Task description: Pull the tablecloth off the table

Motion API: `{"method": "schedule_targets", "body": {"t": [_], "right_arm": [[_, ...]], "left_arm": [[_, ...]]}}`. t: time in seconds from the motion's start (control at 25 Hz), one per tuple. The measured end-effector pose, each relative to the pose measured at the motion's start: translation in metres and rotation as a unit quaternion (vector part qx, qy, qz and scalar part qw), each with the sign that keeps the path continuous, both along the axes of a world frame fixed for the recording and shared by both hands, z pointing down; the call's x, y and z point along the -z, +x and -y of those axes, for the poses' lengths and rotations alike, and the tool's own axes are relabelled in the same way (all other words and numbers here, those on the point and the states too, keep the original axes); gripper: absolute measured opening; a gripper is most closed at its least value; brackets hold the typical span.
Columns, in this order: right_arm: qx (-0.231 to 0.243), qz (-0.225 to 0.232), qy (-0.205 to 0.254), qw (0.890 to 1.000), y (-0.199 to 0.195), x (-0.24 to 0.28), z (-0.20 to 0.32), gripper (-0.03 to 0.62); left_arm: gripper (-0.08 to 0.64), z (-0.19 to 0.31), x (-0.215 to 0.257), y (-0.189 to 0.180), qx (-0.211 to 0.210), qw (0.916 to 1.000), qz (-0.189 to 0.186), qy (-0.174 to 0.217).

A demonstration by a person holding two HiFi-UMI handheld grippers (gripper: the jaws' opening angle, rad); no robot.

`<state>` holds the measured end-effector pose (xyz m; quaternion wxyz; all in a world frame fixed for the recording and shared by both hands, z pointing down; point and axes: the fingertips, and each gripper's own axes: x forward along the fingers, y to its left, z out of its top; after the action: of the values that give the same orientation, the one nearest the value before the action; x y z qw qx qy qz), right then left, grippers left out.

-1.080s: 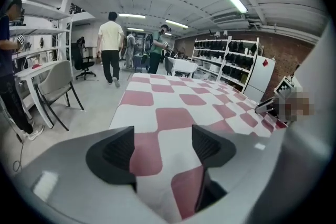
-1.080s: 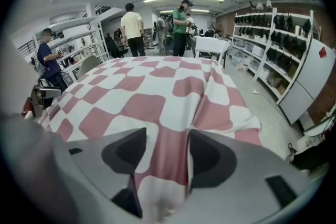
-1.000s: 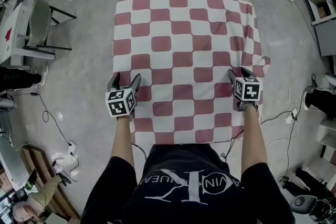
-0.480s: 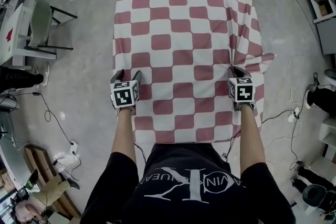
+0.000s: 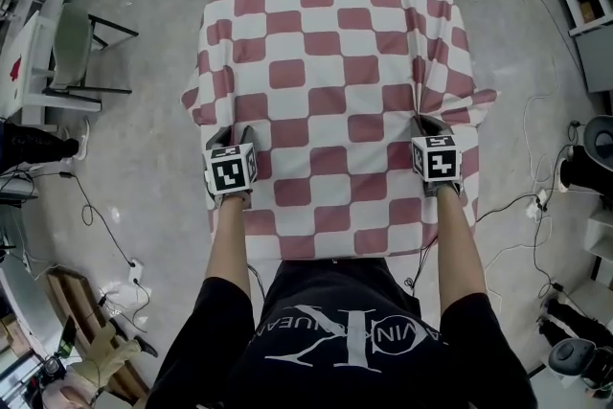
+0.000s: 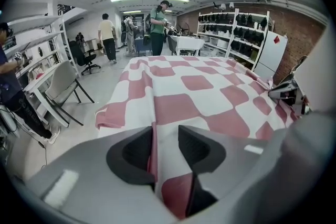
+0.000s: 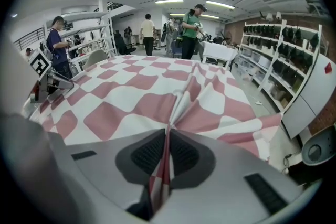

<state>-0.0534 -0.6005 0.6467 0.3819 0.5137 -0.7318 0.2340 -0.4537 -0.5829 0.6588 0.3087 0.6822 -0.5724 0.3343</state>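
Checked tablecloth (image 5: 326, 101) drapes the hidden desk at 12 o'clock. At its 3 o'clock edge, the right hand-held gripper (image 5: 432, 124) has just closed narrow on a raised fold. At 9 o'clock, the left hand-held gripper (image 5: 232, 134), closing, straddles a ridge, seemingly unpinched.

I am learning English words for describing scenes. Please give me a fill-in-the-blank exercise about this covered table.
1. The tablecloth has red and ___ squares.
2. In the head view, a chair stands to the ___ of the tablecloth.
3. The person's T-shirt is ___.
Missing words: white; left; black.
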Motion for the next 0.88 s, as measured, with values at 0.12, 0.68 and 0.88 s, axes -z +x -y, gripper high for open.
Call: {"method": "schedule_targets", "body": {"t": [0.12, 0.68, 0.88], "right_arm": [[0.021, -0.022, 0.005, 1.0, -0.004, 0.0, 0.0, 0.031], [0.013, -0.031, 0.017, 0.999, -0.002, 0.0, -0.004, 0.02], [0.002, -0.013, 0.017, 1.0, 0.005, -0.005, -0.021, 0.018]], "left_arm": [[0.136, -0.001, 0.0, 0.001, 0.005, 1.0, 0.007, 0.004], [0.033, -0.005, -0.002, 0.011, -0.017, 0.9998, 0.011, -0.003], [0.017, -0.017, -0.005, 0.02, -0.007, 0.9998, -0.013, -0.009]]}}
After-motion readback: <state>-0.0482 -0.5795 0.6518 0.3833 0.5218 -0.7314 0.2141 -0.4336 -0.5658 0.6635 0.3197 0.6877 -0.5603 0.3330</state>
